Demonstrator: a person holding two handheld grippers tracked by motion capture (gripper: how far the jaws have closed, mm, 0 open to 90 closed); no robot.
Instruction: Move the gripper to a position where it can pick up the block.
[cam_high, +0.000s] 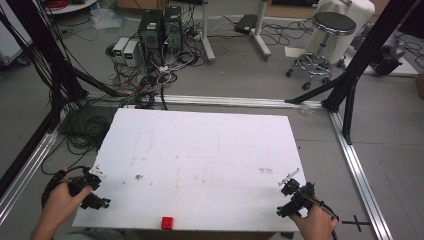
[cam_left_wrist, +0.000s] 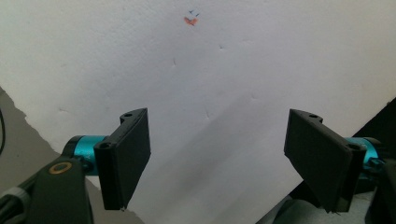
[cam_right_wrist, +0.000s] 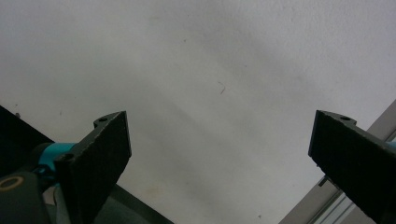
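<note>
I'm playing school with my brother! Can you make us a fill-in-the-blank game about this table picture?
1. The small block at the table's near edge is coloured ____.
2. The left tongs have jaws that are wide ____.
3. The tabletop is coloured ____.
4. The round black stool on the floor rolls on ____.

Missing words: red, open, white, wheels.

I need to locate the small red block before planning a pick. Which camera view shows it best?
The high view: the red block sits whole at the near edge of the white board, between the two hands. The two gripper views look along open fingers at bare white board, which tells nothing about the block.
</note>
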